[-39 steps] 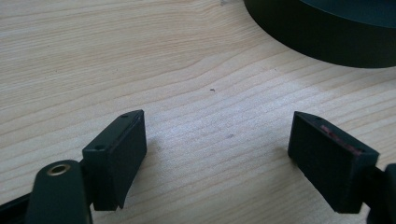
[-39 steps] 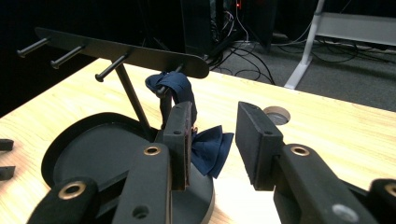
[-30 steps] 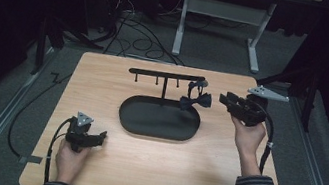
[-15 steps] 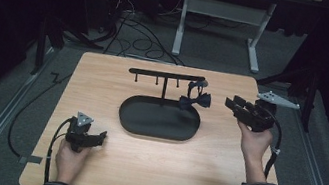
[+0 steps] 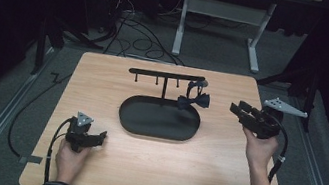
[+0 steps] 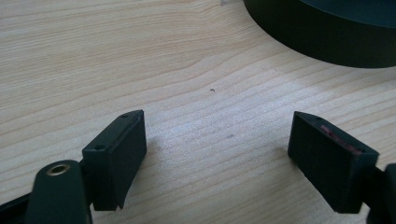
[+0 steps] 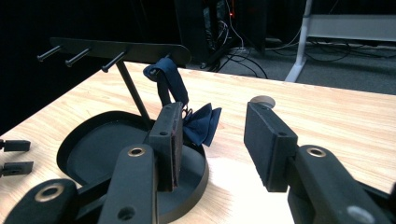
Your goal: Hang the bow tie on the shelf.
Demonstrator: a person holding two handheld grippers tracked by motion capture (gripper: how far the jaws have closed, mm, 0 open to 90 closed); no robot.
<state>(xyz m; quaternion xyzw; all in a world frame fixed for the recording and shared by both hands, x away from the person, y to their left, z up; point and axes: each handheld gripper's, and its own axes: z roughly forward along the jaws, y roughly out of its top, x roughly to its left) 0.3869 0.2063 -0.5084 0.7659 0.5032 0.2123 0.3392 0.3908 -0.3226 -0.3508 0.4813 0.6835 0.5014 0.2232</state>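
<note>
scene: wooden table (image 5: 138,179), black stand with an oval tray base (image 5: 157,122) and a top bar with pegs (image 5: 165,75).
bow tie (image 5: 193,100): dark blue, hangs by its strap from the right-end peg of the bar, the bow dangling just over the tray's right rim. In the right gripper view the bow tie (image 7: 198,122) shows partly behind the left jaw, strap looped over the peg above it.
right gripper (image 5: 241,112): held in the right hand off the tray's right side, apart from the bow tie, jaws pointing back toward it. Jaws have just been opening, now stand about half apart, nothing between them, no contact with anything.
left gripper (image 5: 100,137): rests low at the near left of the table, in the left hand. Jaws wide apart in the left gripper view (image 6: 217,154), bare wood between them, holds nothing; tray edge (image 6: 327,42) up ahead.
step: looks like release done, bow tie hung on the peg, right gripper clear of it. Could also be the start of an approach to take it off; cannot tell which from the poses alone.
next move: if hanging is the job, right hand just needs to clear without snagging the strap. If removal, close on the bow or strap and lift up and off the peg end, stand may tip if dragged sideways.
risk: strap sits near the peg tip, a nudge could slip it off.
</note>
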